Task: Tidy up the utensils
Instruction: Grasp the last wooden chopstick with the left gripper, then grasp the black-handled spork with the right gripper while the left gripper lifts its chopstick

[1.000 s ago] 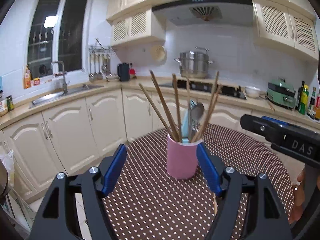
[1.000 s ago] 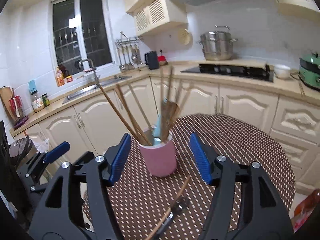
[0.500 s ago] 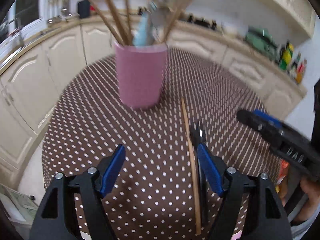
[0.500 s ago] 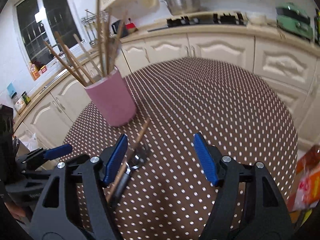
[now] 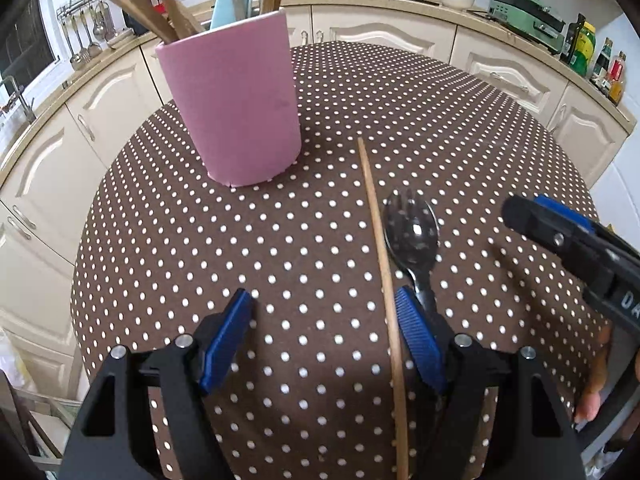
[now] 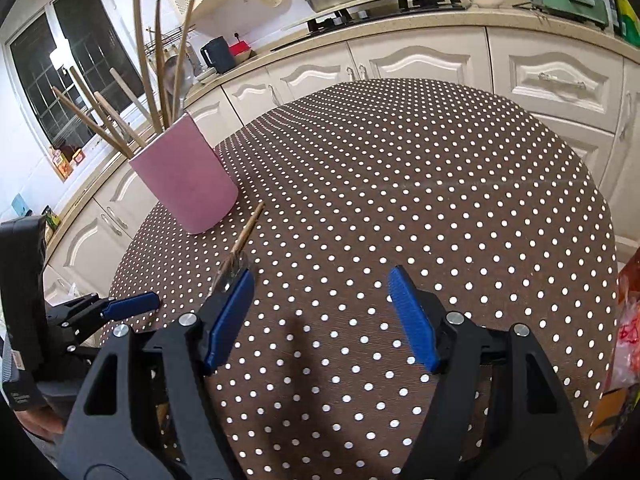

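A round table covered in a brown cloth with white dots stands in a kitchen with cream cabinets. On it stands a pink cup, upright, holding several wooden chopsticks and other utensils that fan out above its rim.

Two utensils lie loose on the cloth near the cup: a single wooden chopstick and, just beside it on the right, a metal spork with its head pointing toward the cup.

The left gripper hangs low over the table with its blue-padded jaws wide apart and holding nothing; the chopstick runs just inside its right pad.

The right gripper sits to the right, also over the cloth. Its jaws are wide and empty, with only dotted cloth between them.
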`<state>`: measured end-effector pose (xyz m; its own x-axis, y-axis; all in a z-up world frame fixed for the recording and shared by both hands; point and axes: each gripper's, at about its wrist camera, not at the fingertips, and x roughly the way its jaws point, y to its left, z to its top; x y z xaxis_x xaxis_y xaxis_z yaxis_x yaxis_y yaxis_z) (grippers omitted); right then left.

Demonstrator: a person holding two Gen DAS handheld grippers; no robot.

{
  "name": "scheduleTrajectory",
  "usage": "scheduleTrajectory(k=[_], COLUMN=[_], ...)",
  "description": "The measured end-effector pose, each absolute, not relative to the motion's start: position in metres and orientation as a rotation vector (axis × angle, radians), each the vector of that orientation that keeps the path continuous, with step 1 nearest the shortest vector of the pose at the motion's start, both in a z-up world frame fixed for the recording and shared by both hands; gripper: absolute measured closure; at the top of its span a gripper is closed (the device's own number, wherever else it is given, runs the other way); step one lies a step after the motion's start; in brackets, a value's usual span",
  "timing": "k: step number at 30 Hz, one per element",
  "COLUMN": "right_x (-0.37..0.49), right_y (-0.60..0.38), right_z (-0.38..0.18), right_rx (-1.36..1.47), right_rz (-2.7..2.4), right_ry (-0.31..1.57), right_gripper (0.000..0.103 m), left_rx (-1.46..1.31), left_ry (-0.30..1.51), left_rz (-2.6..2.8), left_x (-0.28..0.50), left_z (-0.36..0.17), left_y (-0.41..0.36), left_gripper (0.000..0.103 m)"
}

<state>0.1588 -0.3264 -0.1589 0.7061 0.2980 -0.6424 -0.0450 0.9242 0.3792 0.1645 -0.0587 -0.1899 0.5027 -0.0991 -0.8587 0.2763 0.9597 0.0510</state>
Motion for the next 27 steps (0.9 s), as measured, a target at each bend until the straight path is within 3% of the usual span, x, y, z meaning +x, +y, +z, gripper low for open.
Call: scheduleTrajectory(k=[7, 9, 13, 15, 27], right_x=[0.16, 0.159, 0.159, 0.159, 0.167], right_y=[-0.334, -0.336, -0.337, -0.334, -0.277], right_z=[-0.161, -0.161, -0.161, -0.16, -0.151], right_rx=[0.381, 0.39, 0.397, 0.384, 0.21], right_rz=[0.212, 0.216, 0.218, 0.211, 0.236], right_ry=[0.77, 0.768, 0.771, 0.774, 0.895], right_gripper=[0.034, 0.034, 0.034, 0.034, 0.034], left_rx=[0.242, 0.228, 0.182, 0.163, -0.08], left_ry=[1.035, 1.029, 1.03, 1.031, 1.031], left_rz=[-0.214, -0.235, -0.249, -0.242, -0.161], left_x=[0.197, 0.201, 0.203, 0.201, 0.166], left_z=[-0.187, -0.187, -0.185, -0.186, -0.181], left_y=[-0.083, -0.088, -0.086, -0.08, -0.024], left_gripper=[0.03, 0.042, 0.084, 0.096, 0.098])
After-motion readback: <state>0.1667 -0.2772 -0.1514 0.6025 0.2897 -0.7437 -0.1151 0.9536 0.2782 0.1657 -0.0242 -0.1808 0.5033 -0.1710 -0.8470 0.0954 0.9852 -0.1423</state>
